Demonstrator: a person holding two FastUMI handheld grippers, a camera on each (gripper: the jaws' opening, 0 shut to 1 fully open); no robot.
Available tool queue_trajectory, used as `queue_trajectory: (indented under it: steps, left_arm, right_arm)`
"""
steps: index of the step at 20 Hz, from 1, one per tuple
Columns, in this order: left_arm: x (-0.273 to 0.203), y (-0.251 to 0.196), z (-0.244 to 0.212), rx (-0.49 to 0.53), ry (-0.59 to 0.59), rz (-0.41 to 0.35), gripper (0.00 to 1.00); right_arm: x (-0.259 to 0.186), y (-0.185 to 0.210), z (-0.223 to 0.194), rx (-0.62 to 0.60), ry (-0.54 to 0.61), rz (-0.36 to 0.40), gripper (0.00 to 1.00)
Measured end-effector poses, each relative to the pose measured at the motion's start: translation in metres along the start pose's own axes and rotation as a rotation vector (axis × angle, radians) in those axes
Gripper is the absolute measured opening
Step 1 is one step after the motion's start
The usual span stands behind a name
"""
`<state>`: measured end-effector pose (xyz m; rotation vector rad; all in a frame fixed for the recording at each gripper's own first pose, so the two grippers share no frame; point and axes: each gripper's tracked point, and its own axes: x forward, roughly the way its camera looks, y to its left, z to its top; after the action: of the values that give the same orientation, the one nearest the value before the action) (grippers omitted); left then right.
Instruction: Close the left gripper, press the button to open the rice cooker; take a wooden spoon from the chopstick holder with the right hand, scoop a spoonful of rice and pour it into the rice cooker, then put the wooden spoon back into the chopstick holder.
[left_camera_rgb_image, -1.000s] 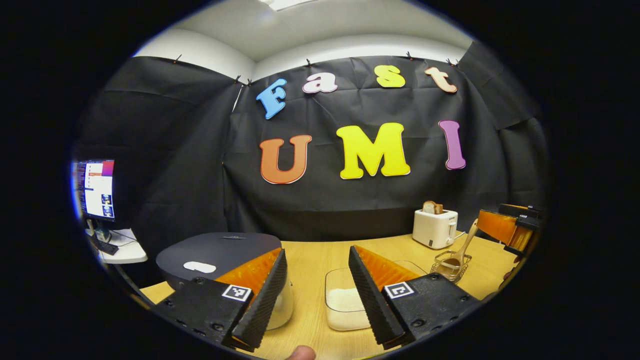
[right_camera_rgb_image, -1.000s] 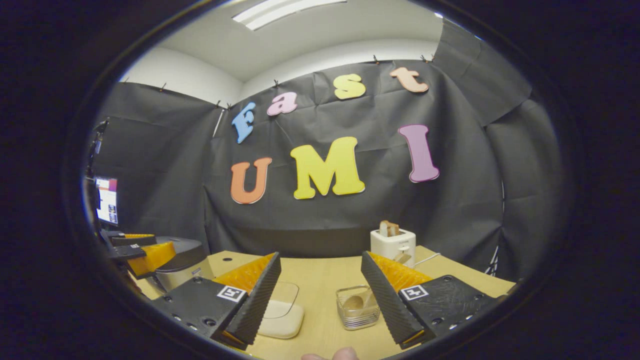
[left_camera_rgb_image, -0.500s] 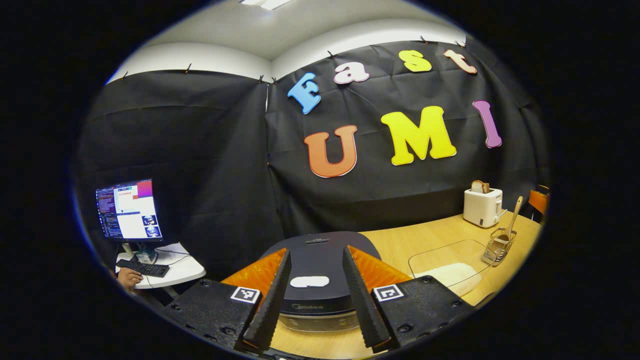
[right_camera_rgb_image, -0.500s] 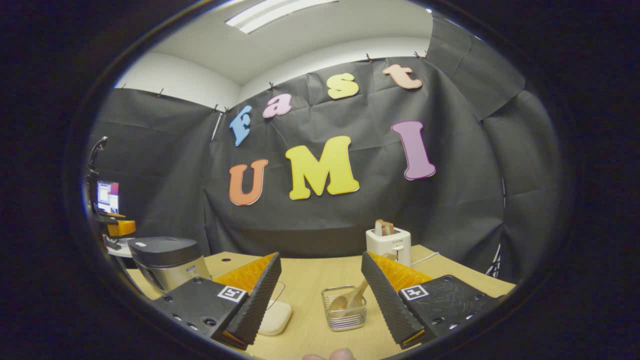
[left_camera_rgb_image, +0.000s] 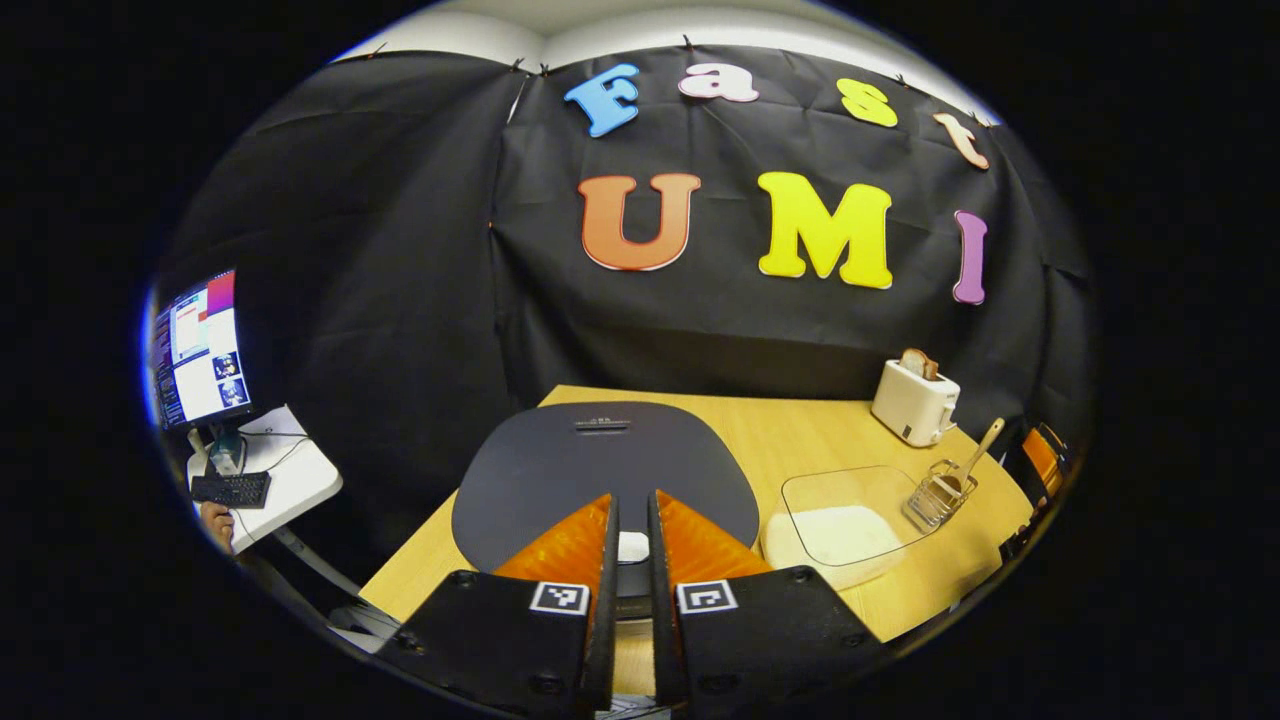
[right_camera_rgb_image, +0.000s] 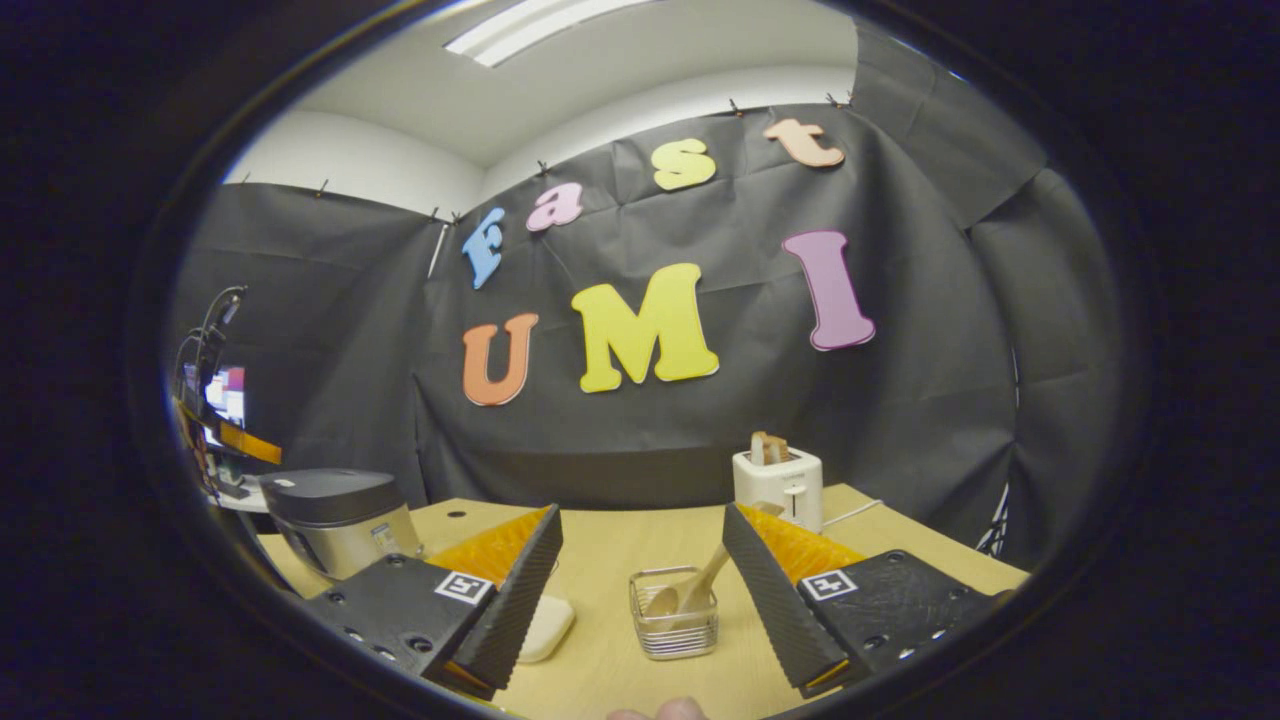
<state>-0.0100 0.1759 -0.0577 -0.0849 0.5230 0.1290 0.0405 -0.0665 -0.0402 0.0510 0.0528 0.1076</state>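
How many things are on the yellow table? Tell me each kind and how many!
Rice cooker: 1
Clear container of rice: 1
Wire chopstick holder: 1
Wooden spoon in the holder: 1
Toaster: 1
Total: 5

The left gripper (left_camera_rgb_image: 632, 600) has its jaws nearly together — the right gripper (right_camera_rgb_image: 642, 590) gapes wide.

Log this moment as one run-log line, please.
left gripper: nearly shut over rice cooker button | right gripper: open | wooden spoon: in chopstick holder
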Motion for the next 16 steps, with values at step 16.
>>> queue_trajectory:
  steps: [16]
  left_arm:
    - [0.008, 0.013, -0.026, 0.009, 0.085, 0.081, 0.03]
  right_arm:
    - [0.015, -0.005, -0.019, 0.075, 0.032, 0.025, 0.92]
